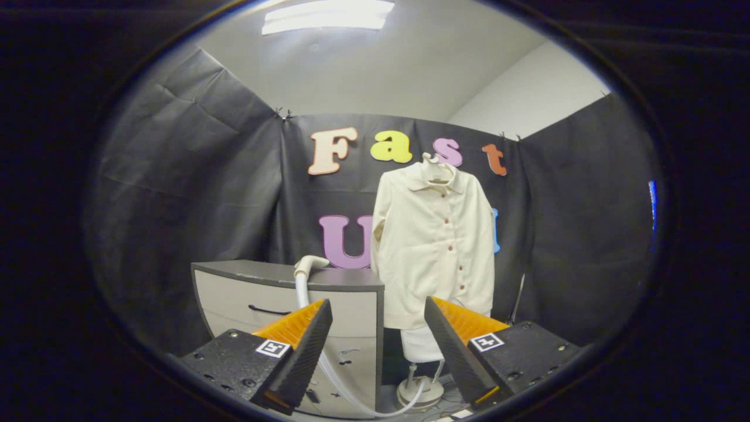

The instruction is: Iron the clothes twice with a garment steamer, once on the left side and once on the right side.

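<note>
Two fingers of the tongs point(378, 346) stand apart, empty. The steamer head point(309, 265) rests on the cabinet point(281, 293), left of the hung shirt point(436, 246); its hose point(340, 381) could snag when lifted.

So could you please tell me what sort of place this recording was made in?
Probably a staged booth for garment steaming: black cloth walls, a cream shirt on a hanger, and a steamer head with its hose resting on a grey cabinet. The gripper is open, holding nothing.
</note>
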Demonstrator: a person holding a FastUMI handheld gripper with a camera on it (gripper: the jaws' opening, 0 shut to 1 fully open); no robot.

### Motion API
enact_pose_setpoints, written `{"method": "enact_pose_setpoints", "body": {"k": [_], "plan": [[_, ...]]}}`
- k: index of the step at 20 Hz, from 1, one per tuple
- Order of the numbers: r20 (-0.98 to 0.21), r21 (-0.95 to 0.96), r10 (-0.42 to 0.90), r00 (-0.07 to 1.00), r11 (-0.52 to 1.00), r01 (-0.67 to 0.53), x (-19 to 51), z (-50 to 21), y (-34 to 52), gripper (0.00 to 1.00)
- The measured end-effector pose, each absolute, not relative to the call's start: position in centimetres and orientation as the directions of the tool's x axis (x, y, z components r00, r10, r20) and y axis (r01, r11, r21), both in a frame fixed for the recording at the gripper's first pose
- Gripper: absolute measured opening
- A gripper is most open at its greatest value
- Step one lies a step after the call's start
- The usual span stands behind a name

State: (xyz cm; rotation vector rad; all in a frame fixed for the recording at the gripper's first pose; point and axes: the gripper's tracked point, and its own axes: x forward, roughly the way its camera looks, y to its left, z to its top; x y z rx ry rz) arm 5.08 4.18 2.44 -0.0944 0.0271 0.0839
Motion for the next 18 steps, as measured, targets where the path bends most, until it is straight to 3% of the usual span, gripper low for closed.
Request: {"method": "enact_pose_setpoints", "body": {"k": [4,18], "plan": [[-0.102,-0.109,0.169,0.980,0.978,-0.180,9.1,2.6,6.7,0.96],[-0.245,-0.038,0.262,0.933,0.959,-0.280,23.1,2.3,14.4,0.97]]}}
